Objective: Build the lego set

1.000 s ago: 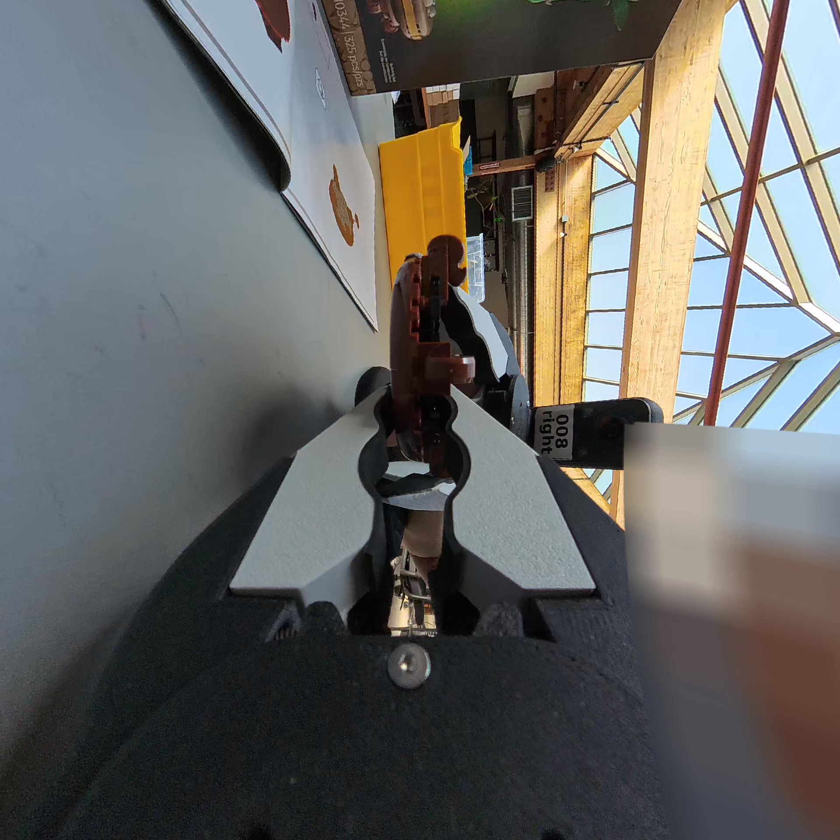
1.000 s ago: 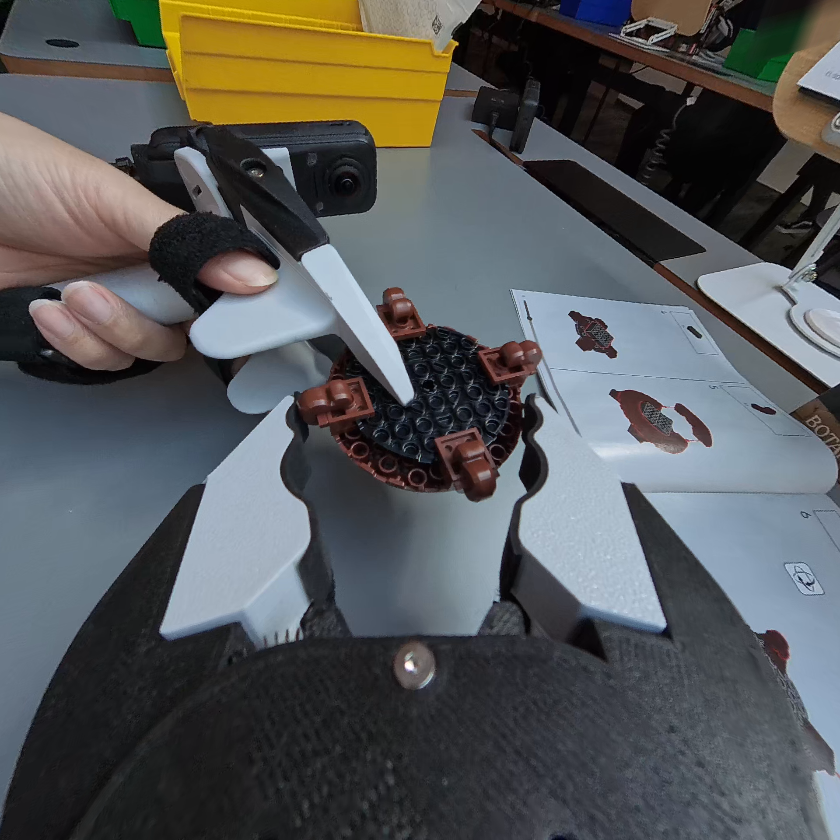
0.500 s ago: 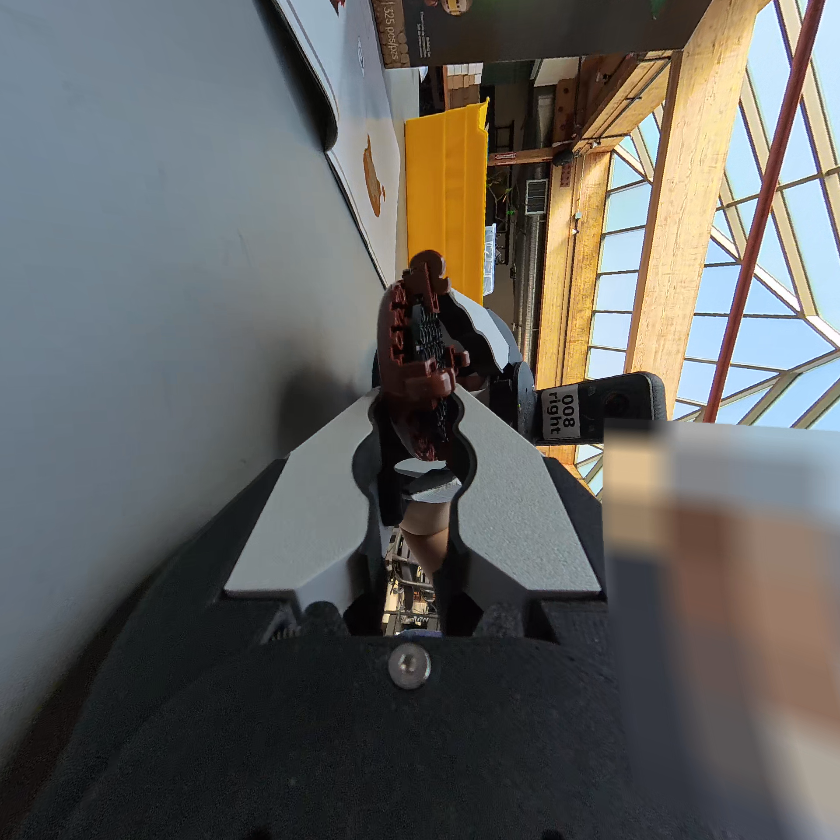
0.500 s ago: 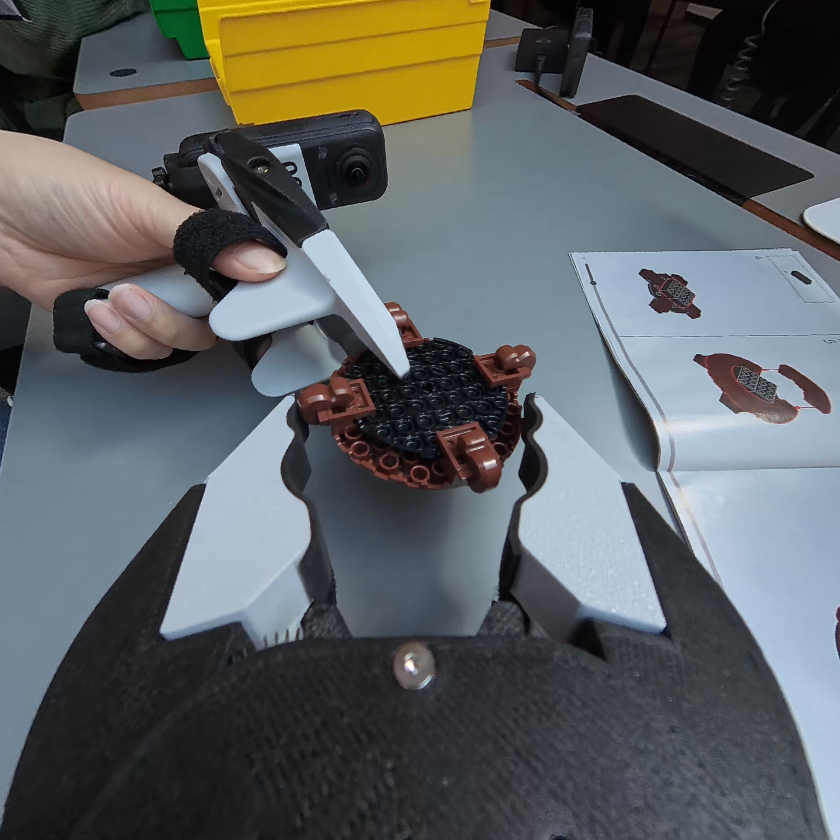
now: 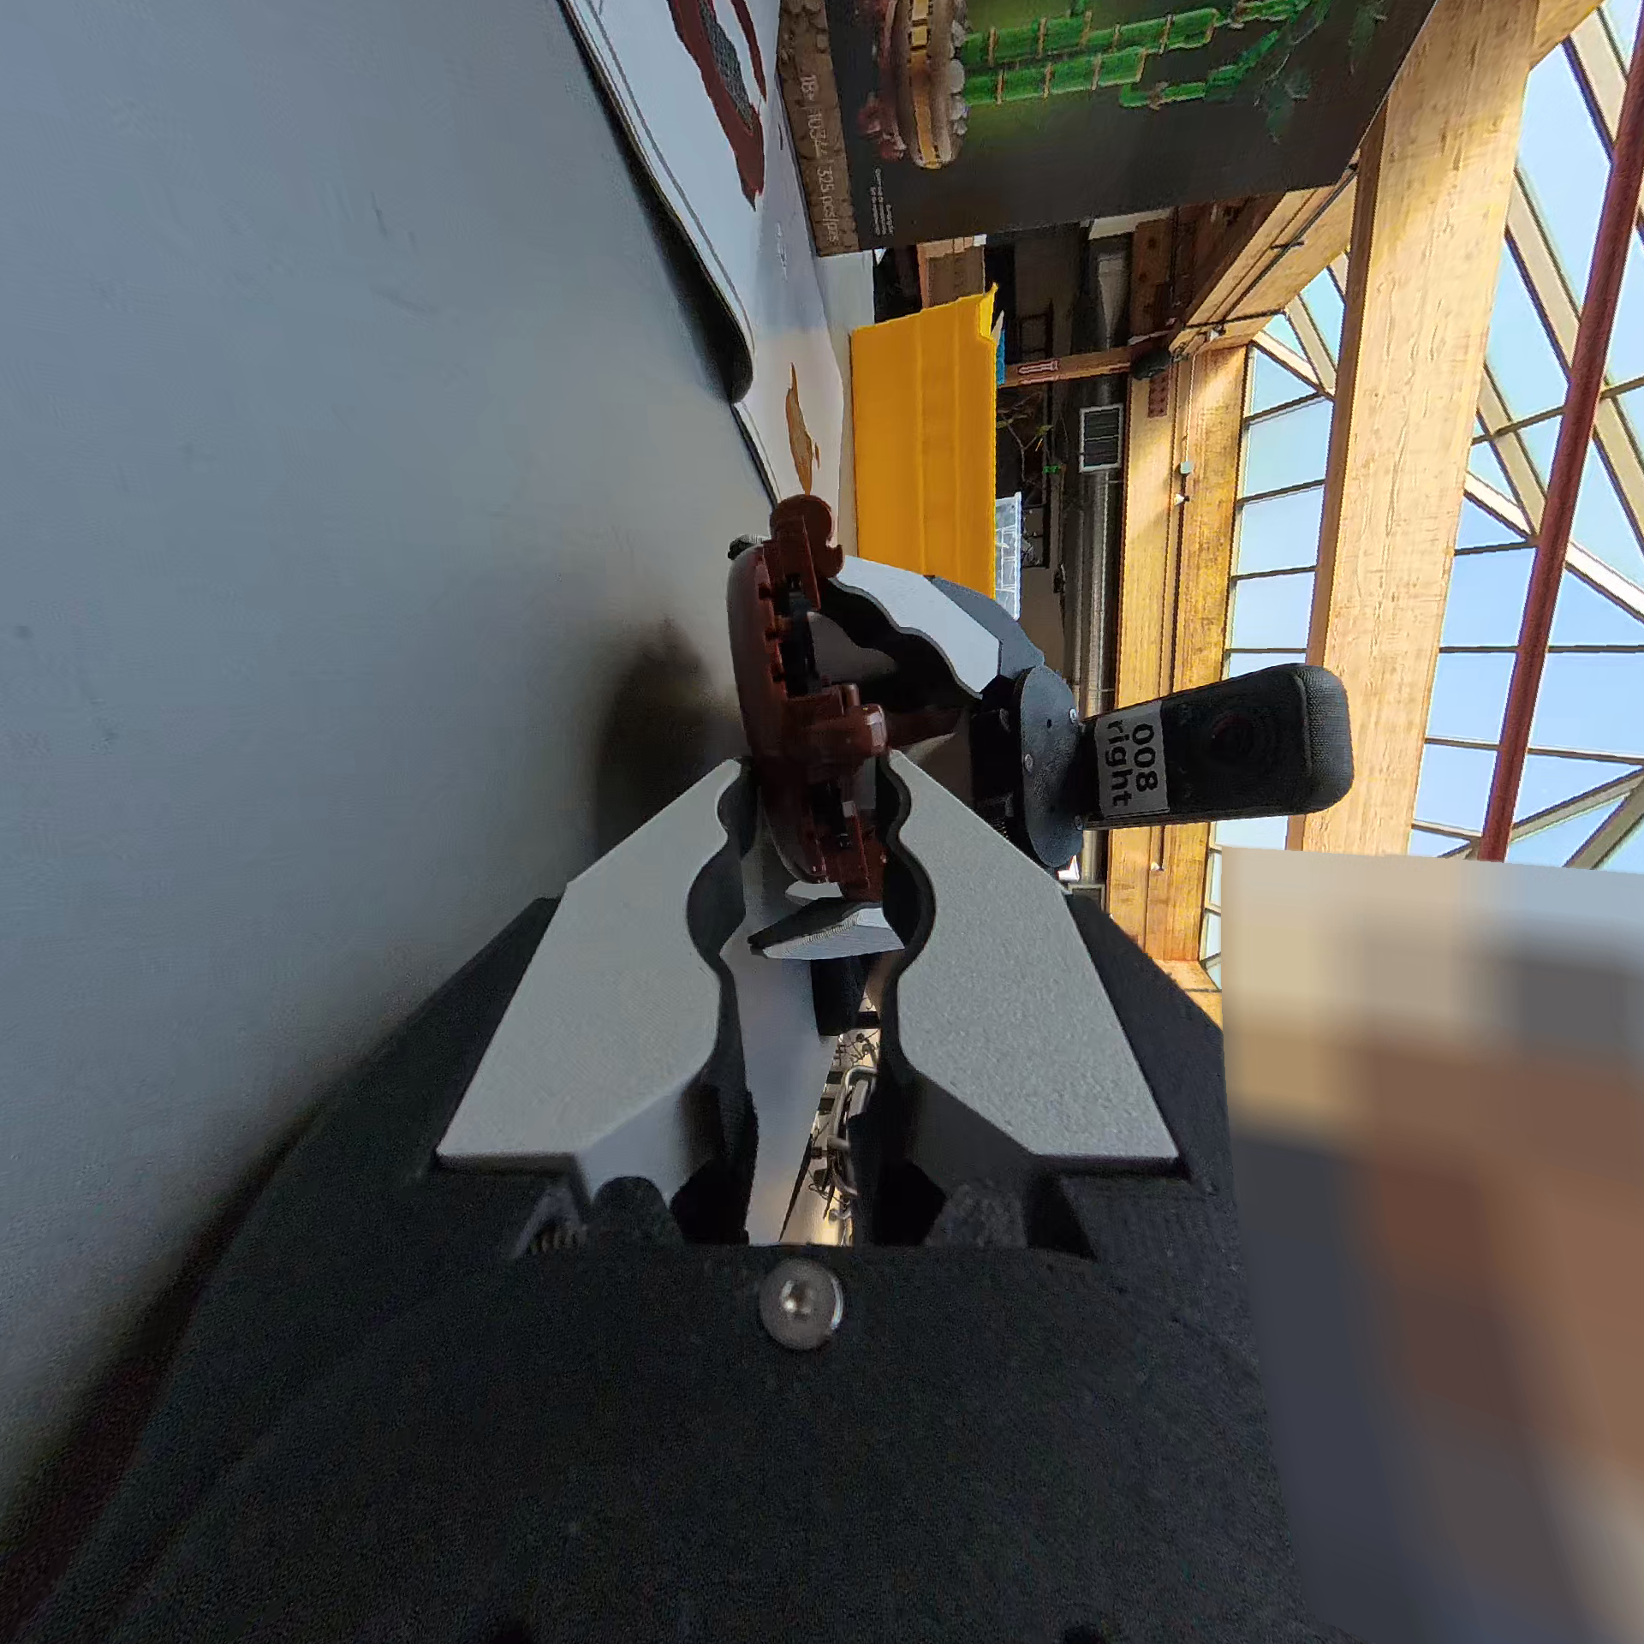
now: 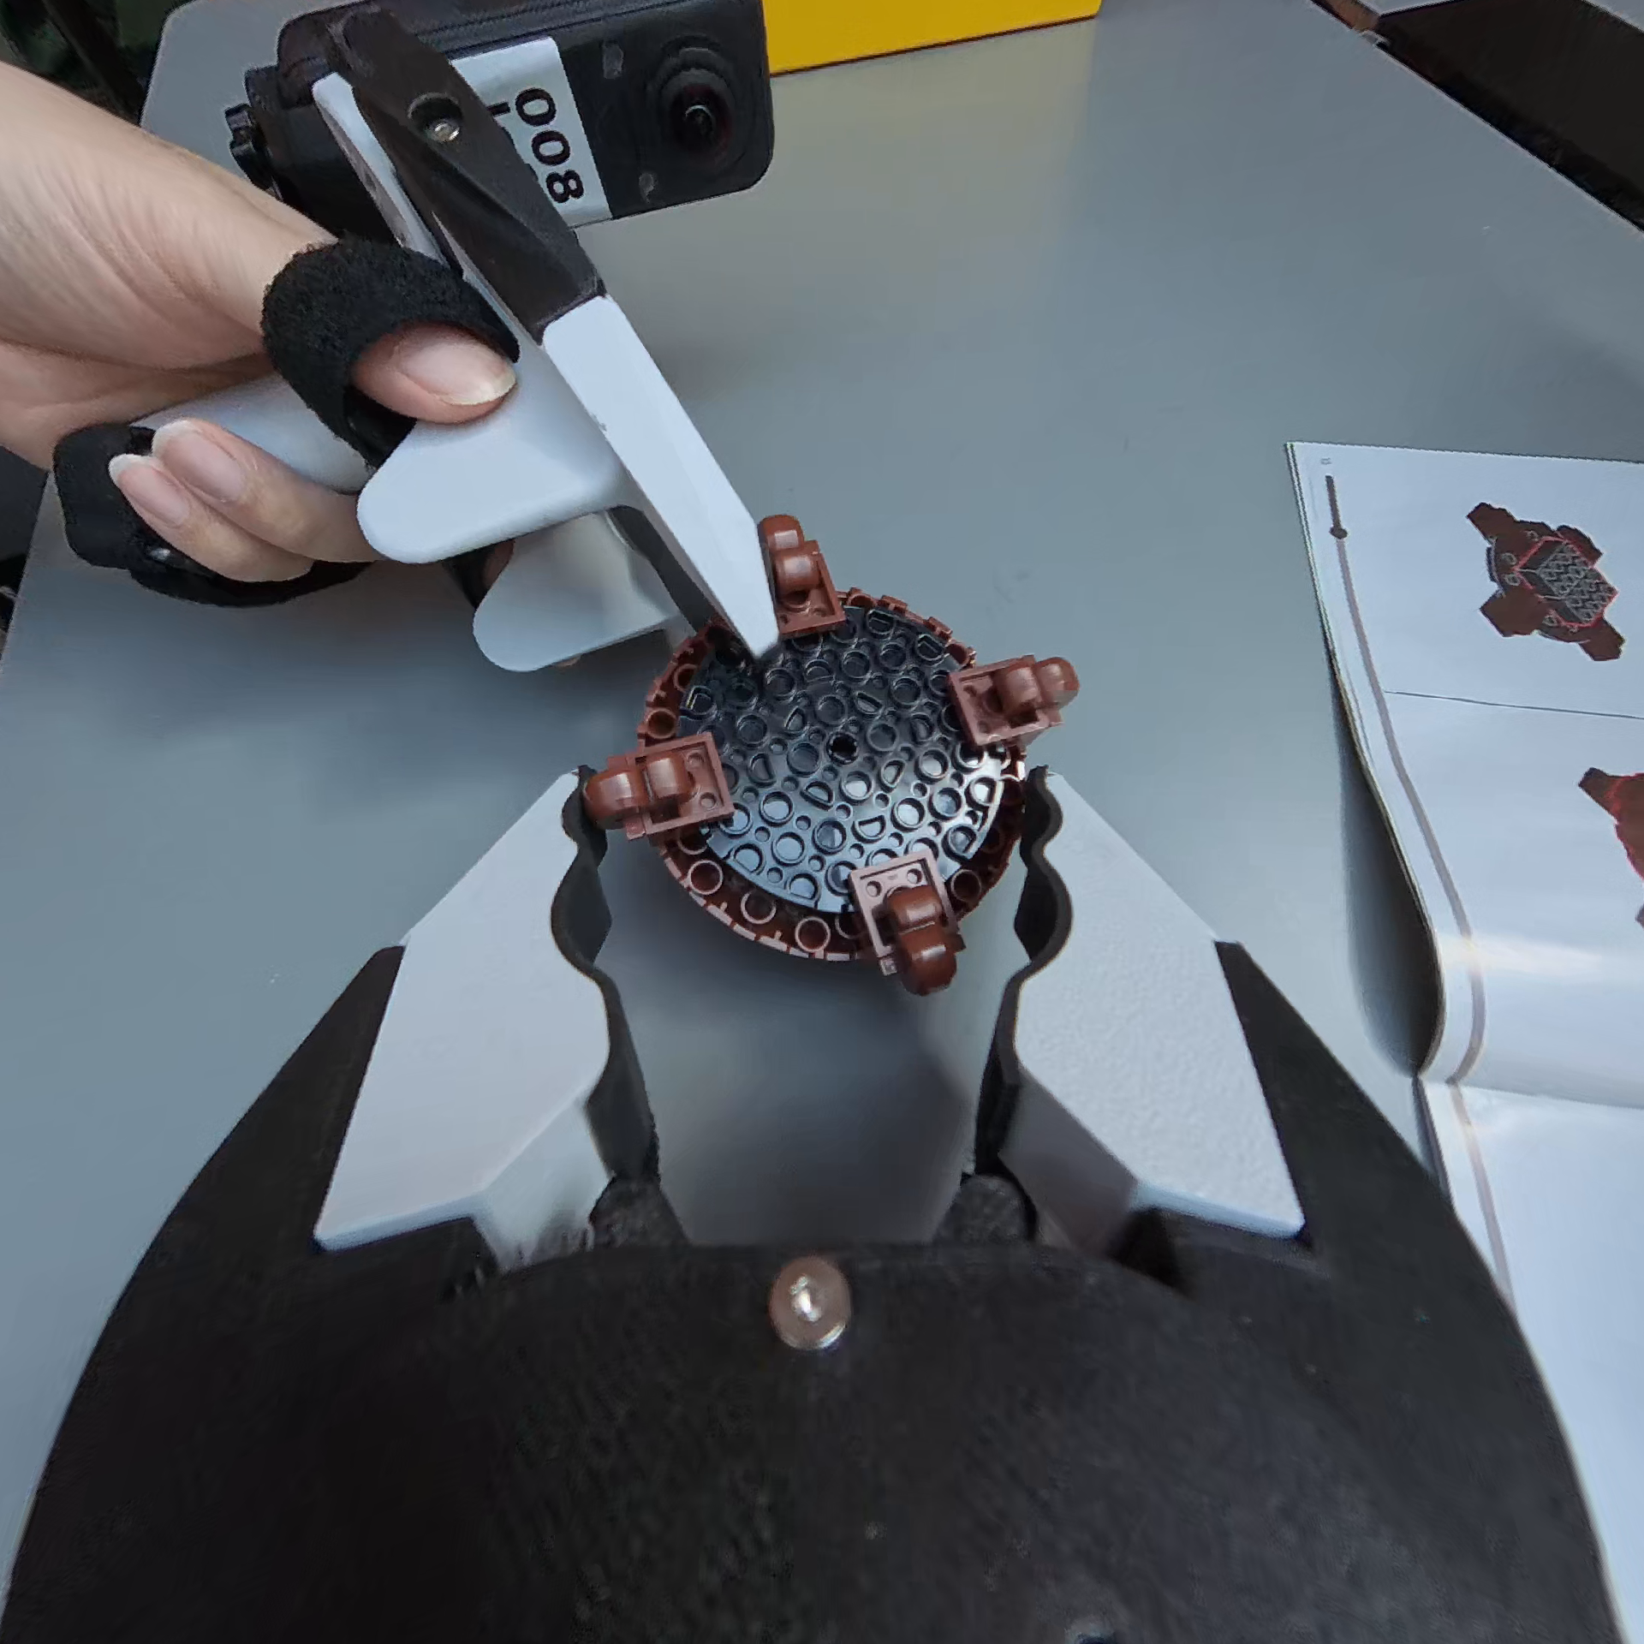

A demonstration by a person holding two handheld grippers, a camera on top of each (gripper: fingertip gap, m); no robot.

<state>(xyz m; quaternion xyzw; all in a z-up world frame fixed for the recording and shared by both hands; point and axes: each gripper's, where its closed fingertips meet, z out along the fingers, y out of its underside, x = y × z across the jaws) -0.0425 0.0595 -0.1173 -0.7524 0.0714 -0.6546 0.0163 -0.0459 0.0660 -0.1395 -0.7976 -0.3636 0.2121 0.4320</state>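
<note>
A round brown Lego disc (image 6: 836,774) with a black studded plate on top and several brown clips on its rim lies on the grey table (image 6: 1023,356). My right gripper (image 6: 805,787) is wide open and straddles the disc, one fingertip at a clip and the other near the rim. My left gripper (image 5: 814,769) reaches over the disc's far rim. Its upper finger (image 6: 640,463) touches the black plate. Its lower finger lies under the rim. In the left wrist view the disc (image 5: 783,712) stands edge-on between the pads, with a sliver of gap at one pad.
An open instruction booklet (image 6: 1512,801) lies to the right of the disc. A hand (image 6: 133,294) holds the left gripper at the left. The set's box (image 5: 1112,107) and a yellow bin (image 5: 921,445) stand farther back on the table.
My left gripper's jaws have widened off the disc and its upper tip has slid from the plate's middle to its rim. My right gripper has moved in closer over the disc.
</note>
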